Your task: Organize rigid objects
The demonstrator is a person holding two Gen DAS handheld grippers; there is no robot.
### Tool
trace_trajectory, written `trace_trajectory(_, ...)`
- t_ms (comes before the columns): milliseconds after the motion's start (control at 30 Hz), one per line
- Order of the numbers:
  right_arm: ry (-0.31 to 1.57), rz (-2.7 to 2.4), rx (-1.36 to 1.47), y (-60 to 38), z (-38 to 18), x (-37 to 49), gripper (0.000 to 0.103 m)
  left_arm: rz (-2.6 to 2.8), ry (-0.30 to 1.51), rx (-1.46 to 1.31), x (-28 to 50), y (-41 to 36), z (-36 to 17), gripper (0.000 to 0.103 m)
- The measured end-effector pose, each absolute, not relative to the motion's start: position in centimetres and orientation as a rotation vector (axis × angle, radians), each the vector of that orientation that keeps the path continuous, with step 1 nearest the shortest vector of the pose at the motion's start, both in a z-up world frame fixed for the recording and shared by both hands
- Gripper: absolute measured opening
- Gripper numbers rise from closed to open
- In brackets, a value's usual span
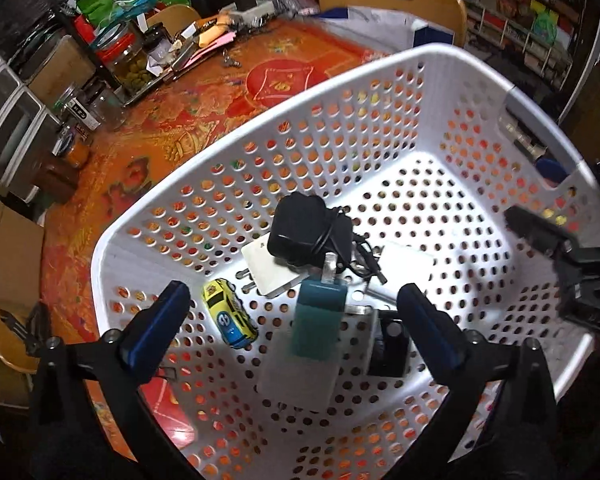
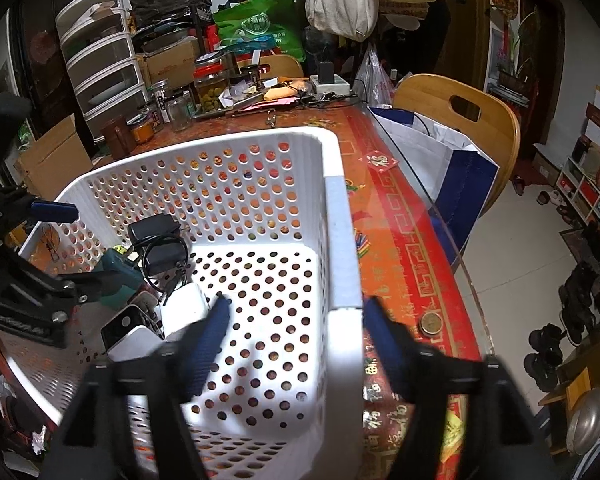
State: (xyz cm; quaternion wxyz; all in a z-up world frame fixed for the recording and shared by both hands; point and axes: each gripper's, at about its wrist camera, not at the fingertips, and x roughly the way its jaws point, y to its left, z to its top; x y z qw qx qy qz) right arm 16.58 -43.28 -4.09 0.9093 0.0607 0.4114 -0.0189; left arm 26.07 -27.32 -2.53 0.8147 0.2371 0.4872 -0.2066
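Observation:
A white perforated basket [image 1: 228,160] stands on the red patterned table. Inside lie a black power adapter with cable [image 1: 300,228], a white plug [image 1: 268,268], a yellow and blue toy car [image 1: 230,314], a teal and white block [image 1: 312,340], blurred as if in motion, and a small black object [image 1: 390,340]. My left gripper [image 1: 292,300] is open above them, holding nothing. My right gripper [image 2: 296,316] is open, its fingers astride the basket's right rim [image 2: 342,264]. The adapter [image 2: 156,240] and teal block [image 2: 118,276] show there too.
Jars [image 2: 210,88], papers and keys crowd the table's far edge. A coin [image 2: 430,324] lies near the right edge. A wooden chair [image 2: 460,120] with a white bag stands at the right. Drawers and boxes stack at the left.

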Motion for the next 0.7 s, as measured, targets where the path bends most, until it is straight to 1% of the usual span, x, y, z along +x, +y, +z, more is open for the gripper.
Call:
trace_trajectory(33,0.852,-0.039,0.132,-43.4,-4.1,16.6,0.082,-0.441,1.029,0.494,25.9,-26.9,-2.3,0.103)
trace_trajectory(67,0.859,-0.042,0.137,-43.5,-4.2,16.6,0.095,-0.439,1.020,0.483,25.8,-26.6,-2.1,0.103)
trace_trajectory(100,0.867,-0.053,0.134,-43.5,-4.2,16.6,0.103,-0.442,1.005,0.465,25.5,-26.1,-1.8,0.103)
trace_trajectory(200,0.837,-0.097,0.127,-43.9,-3.6,15.8,0.103,-0.436,0.921,0.388,24.3,-23.9,-0.2,0.103)
trace_trajectory(300,0.757,-0.133,0.191,-44.8,-1.8,13.7,0.103,-0.399,0.816,0.306,22.6,-20.7,1.8,0.103)
trace_trajectory(467,0.625,-0.255,0.185,-43.7,0.7,8.6,0.103,-0.369,0.728,0.192,19.2,-14.7,3.1,0.103)
trace_trajectory(600,0.604,-0.350,0.151,-42.3,-0.1,4.0,0.103,-0.211,0.662,0.076,14.7,-6.6,2.4,0.103)
trace_trajectory(700,0.647,-0.375,0.187,-41.1,-2.0,1.2,0.103,-0.108,0.663,0.029,12.0,-1.5,1.0,0.103)
